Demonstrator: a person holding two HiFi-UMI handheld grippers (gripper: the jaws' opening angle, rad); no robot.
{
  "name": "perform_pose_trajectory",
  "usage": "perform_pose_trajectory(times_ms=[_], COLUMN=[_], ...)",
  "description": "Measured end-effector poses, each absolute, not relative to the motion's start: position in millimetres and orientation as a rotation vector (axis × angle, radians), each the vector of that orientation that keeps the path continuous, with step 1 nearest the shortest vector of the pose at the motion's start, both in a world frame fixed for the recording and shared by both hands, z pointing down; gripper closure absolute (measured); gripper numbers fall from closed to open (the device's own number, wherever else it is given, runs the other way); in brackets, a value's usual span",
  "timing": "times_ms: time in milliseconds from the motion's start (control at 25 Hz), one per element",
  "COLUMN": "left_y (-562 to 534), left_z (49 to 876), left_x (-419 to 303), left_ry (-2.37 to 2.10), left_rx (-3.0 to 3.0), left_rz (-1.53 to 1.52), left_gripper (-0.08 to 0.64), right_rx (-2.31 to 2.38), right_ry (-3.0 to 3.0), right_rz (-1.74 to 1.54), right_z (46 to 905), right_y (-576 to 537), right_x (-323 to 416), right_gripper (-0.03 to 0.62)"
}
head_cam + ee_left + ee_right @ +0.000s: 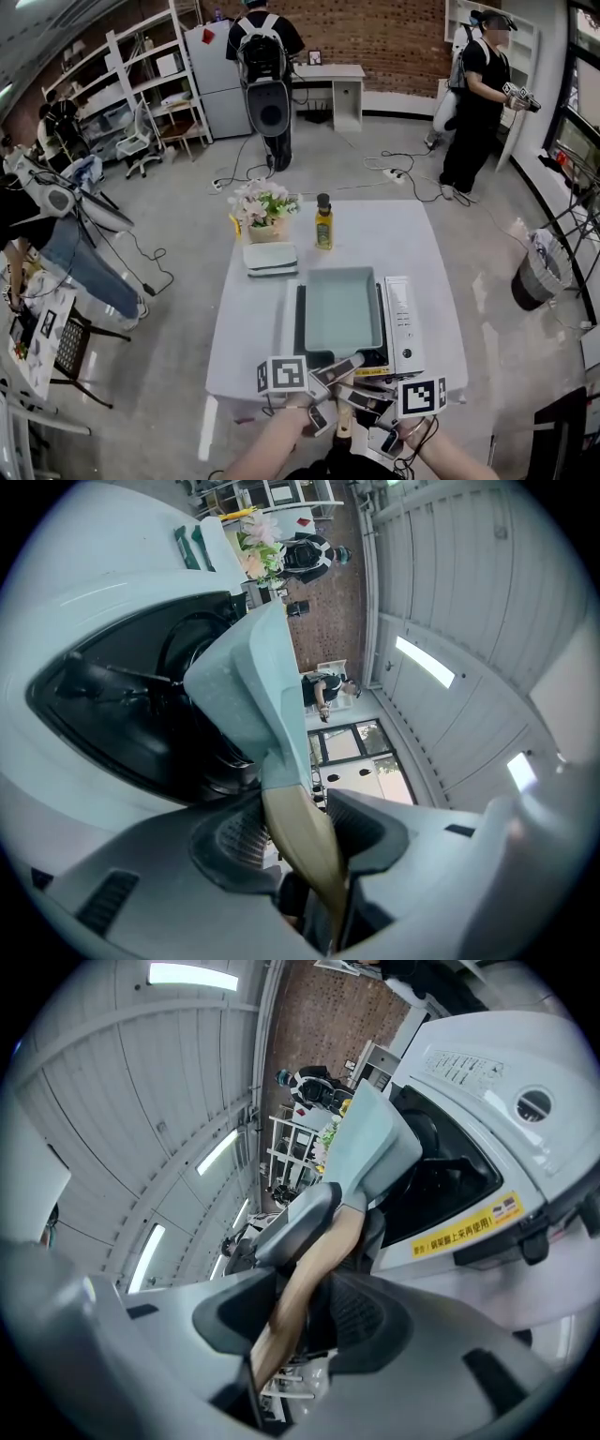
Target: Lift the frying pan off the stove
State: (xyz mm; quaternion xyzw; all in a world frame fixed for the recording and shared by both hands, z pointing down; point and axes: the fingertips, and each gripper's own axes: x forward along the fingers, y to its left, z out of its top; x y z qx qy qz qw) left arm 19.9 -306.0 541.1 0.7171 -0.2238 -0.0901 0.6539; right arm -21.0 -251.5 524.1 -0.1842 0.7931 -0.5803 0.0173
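Note:
A pale teal square frying pan (pixel 342 309) lies over the black burner of a white tabletop stove (pixel 405 323), its tan wooden handle pointing at me. Both grippers meet at that handle near the table's front edge. In the left gripper view the handle (pixel 300 841) runs between the jaws, and my left gripper (pixel 295 808) is shut on it close to the pan (pixel 244 686). My right gripper (pixel 309 1312) is shut on the handle (pixel 309 1269) just behind the left one. I cannot tell whether the pan touches the burner (pixel 141 714).
On the white table (pixel 244 328) beyond the stove stand an oil bottle (pixel 323 223), a flower pot (pixel 262 204) and a stack of pale dishes (pixel 270 259). People stand at the back and left. A bin (pixel 536 272) is on the right, and cables lie on the floor.

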Motion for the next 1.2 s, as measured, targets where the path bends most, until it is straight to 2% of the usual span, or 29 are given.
perform_pose_trajectory(times_ms=[680, 1200], left_y=[-301, -302], left_z=[538, 494], left_x=[18, 14], left_ry=[-0.522, -0.527], left_rx=[1.649, 1.807], left_rz=[-0.219, -0.255], left_gripper=[0.387, 0.387], right_rx=[-0.578, -0.577], right_ry=[2.474, 2.563], right_rz=[-1.766, -1.583], right_z=[521, 486], right_y=[-246, -244], right_x=[-21, -25], right_gripper=[0.417, 0.423])
